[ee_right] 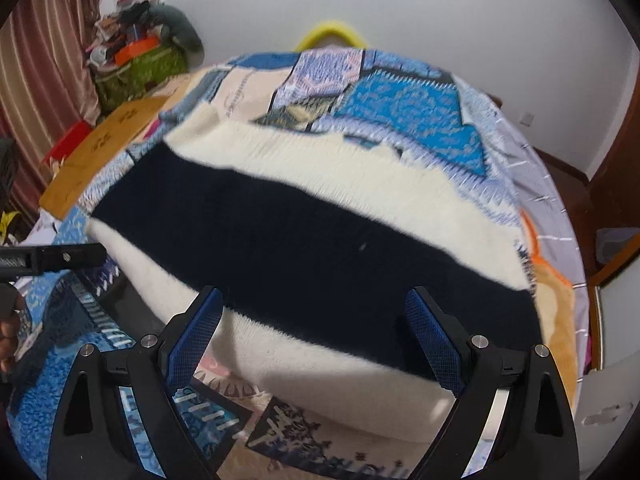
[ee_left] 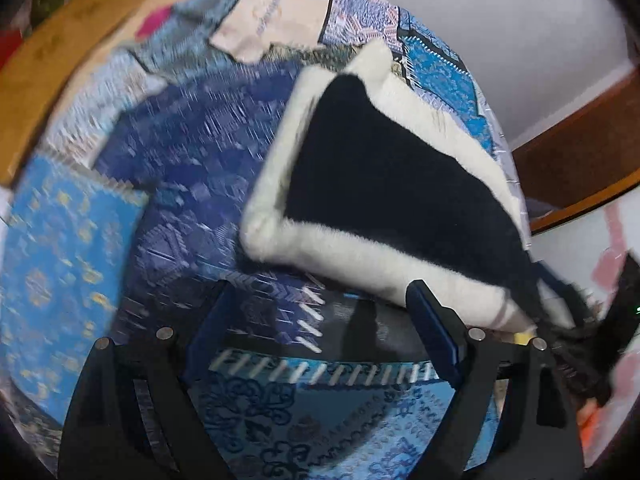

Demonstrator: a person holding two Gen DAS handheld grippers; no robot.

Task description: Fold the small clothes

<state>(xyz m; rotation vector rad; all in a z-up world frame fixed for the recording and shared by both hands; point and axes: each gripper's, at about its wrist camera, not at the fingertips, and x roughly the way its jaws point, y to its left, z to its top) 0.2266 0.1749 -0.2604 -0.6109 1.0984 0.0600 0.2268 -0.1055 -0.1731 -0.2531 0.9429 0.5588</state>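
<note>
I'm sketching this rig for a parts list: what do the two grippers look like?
Both match. The left gripper and right gripper each have two black angular plastic arms with triangular cut-outs and round silver pins at the joints. The fingers carry blue pads with a fine mesh texture. No cables or markings show.

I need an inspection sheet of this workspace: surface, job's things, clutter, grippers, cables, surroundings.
Surface: bed with blue patchwork cover, patterned, partly blurred.
Job's things: one black-and-white garment lying on the cover, apparently folded.
Clutter: brown cardboard at the bed's edge.
Grippers: left gripper open, empty, beside the garment's edge; right gripper open, empty, close over the garment.
Cables: nothing seen.
Surroundings: white wall, striped curtain, pile of things on a green bag, yellow handle behind the bed.
</note>
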